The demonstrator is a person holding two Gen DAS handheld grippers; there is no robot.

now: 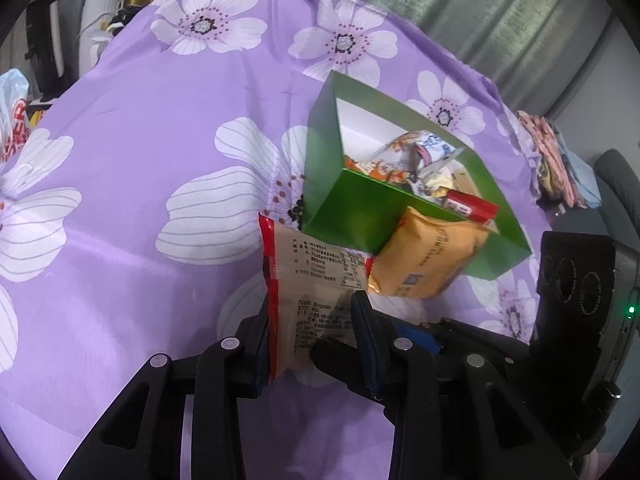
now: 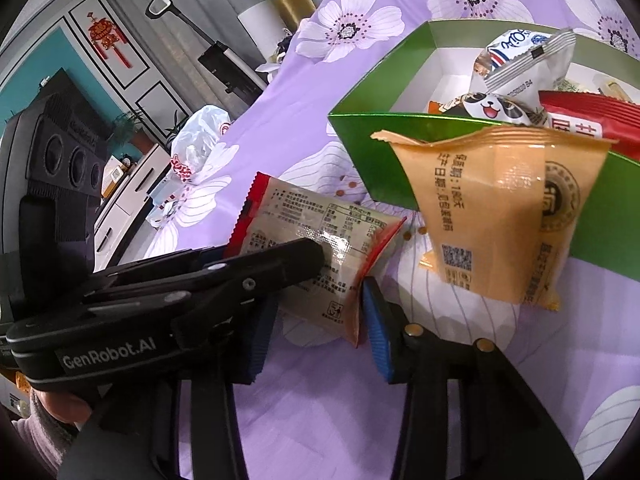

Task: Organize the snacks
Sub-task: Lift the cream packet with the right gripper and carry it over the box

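The left tool (image 1: 310,344) tilts downward over the purple flowered tabletop (image 1: 132,152), clamped on a red-edged beige snack packet (image 1: 316,280); the right tool (image 2: 316,320) tilts likewise, its blue pads (image 2: 380,340) straddling that packet's end, grip uncertain; beyond, an orange packet (image 2: 500,216) leans on the green box (image 2: 364,132) of snacks.

Place: a lived-in home room is showing here.
Surface: a purple floral cloth (image 1: 160,120) is covering the work surface.
Wall: a red knot ornament (image 2: 106,38) is hanging on a panelled wall.
Furniture: a white cabinet (image 2: 132,184) is standing by potted plants (image 2: 128,128).
Window side: grey curtains (image 1: 500,12) are hanging behind.
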